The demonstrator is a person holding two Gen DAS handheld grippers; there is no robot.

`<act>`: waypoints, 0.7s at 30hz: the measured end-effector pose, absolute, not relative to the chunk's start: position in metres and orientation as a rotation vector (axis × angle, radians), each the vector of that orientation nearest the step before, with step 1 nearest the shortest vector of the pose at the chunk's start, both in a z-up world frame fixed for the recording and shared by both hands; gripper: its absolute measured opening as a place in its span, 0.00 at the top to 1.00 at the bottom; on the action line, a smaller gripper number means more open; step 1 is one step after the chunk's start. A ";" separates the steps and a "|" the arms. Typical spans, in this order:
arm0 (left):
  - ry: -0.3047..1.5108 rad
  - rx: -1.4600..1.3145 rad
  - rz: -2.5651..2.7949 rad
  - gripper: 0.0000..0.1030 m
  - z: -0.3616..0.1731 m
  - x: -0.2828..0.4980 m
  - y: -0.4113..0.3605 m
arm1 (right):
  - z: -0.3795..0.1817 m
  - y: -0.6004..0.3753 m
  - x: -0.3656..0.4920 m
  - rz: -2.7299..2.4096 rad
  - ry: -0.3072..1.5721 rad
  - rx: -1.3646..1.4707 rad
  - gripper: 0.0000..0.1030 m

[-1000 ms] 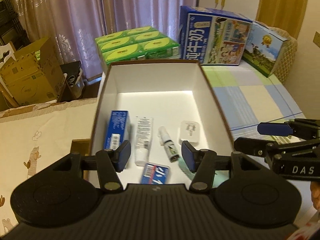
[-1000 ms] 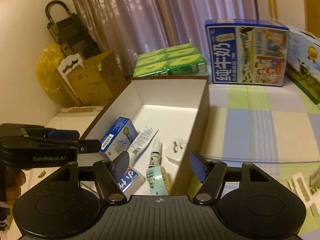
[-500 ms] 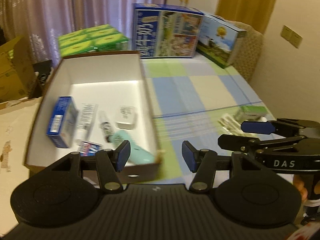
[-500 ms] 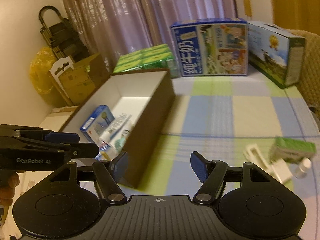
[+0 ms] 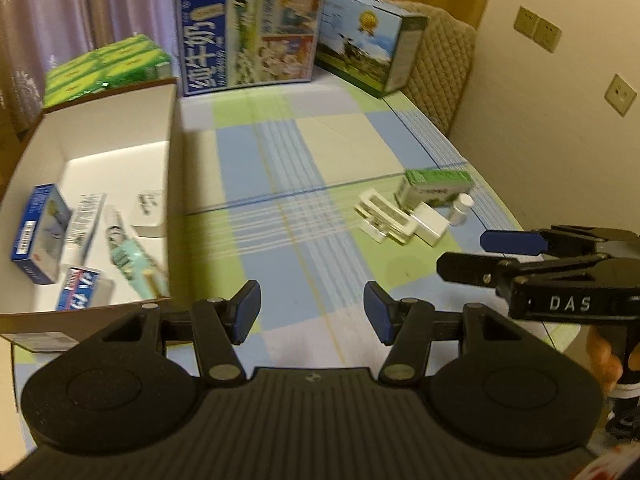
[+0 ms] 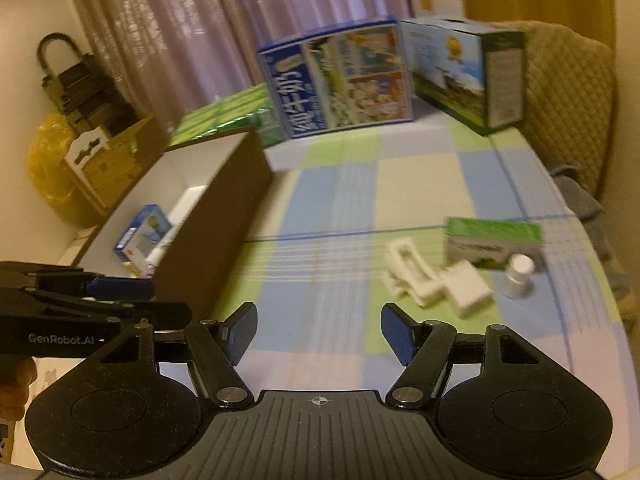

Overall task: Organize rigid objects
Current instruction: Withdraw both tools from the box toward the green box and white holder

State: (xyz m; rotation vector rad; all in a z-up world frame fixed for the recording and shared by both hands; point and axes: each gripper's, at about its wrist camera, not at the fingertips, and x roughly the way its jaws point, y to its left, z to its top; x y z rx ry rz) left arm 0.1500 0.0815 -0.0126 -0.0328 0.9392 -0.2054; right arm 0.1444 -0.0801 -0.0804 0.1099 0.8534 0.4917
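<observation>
A brown box with a white inside [image 5: 174, 128] [image 6: 224, 216] stands at the left of the table. In it lie a blue carton [image 5: 38, 226] [image 6: 142, 234], a white tube [image 5: 86, 220], a mint green item [image 5: 138, 262], a white plug [image 5: 148, 220] and a small blue pack [image 5: 78, 288]. On the checked cloth to the right lie a green and white carton [image 5: 436, 188] [image 6: 494, 242], a small white bottle [image 5: 462, 208] [image 6: 518, 276] and white plastic pieces [image 5: 400, 220] [image 6: 436, 280]. My left gripper [image 5: 312, 312] is open and empty. My right gripper [image 6: 318, 332] is open and empty, short of these items.
A large blue milk carton box [image 5: 248, 36] [image 6: 340, 80], a second printed box [image 5: 368, 44] [image 6: 468, 76] and green packs [image 5: 104, 70] stand at the table's far end. A quilted chair back [image 5: 444, 64] and a wall are at the right. Cardboard boxes [image 6: 108, 164] stand at the left.
Both grippers have swung right, away from above the brown box, toward the loose items on the cloth. Both stay open and empty.
</observation>
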 end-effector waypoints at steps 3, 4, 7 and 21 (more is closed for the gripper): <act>0.956 -0.023 -0.224 0.49 -0.019 0.154 0.065 | -0.083 -0.101 0.146 0.456 0.856 0.122 0.36; 0.960 -0.021 -0.229 0.49 -0.021 0.155 0.059 | -0.084 -0.109 0.147 0.441 0.856 0.124 0.36; 0.974 -0.015 -0.246 0.49 -0.028 0.160 0.043 | -0.086 -0.129 0.147 0.412 0.856 0.128 0.36; 1.001 -0.018 -0.264 0.49 -0.057 0.192 -0.016 | -0.107 -0.195 0.176 0.353 0.888 0.115 0.36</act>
